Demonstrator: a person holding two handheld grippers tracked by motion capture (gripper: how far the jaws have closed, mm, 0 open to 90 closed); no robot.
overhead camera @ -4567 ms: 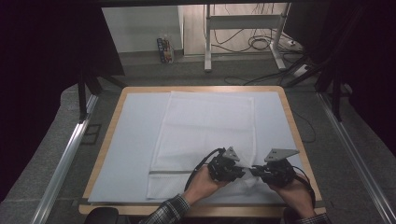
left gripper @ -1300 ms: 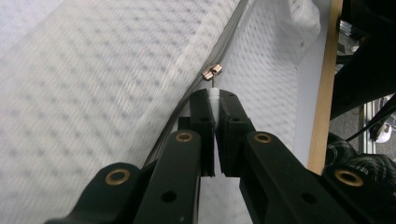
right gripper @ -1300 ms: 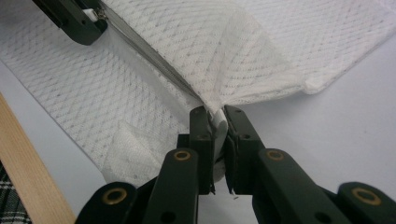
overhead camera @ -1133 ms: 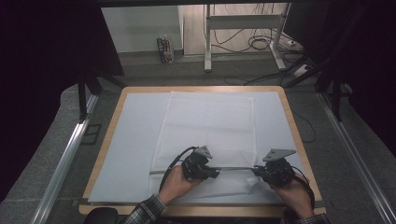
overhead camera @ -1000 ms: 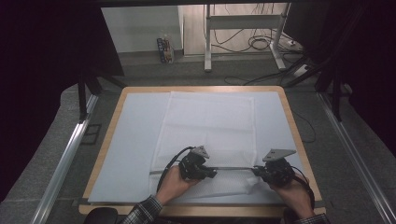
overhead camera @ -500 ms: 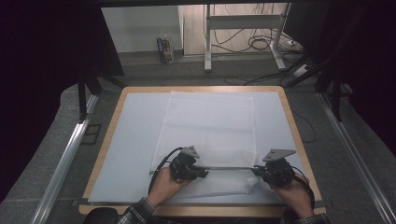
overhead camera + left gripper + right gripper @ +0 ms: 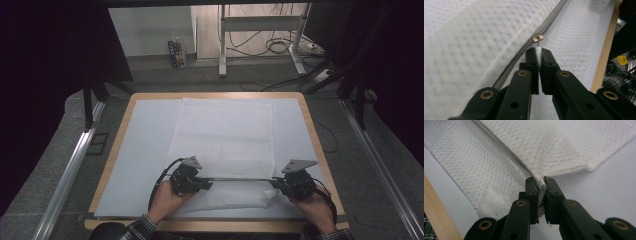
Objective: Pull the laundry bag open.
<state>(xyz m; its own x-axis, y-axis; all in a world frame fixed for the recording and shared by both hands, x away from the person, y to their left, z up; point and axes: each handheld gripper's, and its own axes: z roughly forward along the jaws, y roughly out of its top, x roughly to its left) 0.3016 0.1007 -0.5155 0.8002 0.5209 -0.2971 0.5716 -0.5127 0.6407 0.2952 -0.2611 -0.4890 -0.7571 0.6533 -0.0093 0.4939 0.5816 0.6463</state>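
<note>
While your left gripper (image 7: 537, 53) is clamped on the white zipper pull (image 7: 538, 50), with the slider (image 7: 537, 38) just beyond its tips, draw along the zipper (image 7: 524, 58) line, not up, so the pull does not slip. Your right gripper (image 7: 539, 182) is clamped on the bag (image 7: 225, 140) corner ahead of it; hold that firm as the anchor. Both hands rest low at the near table (image 7: 115, 150) edge, jaws facing each other along the zipper.
</note>
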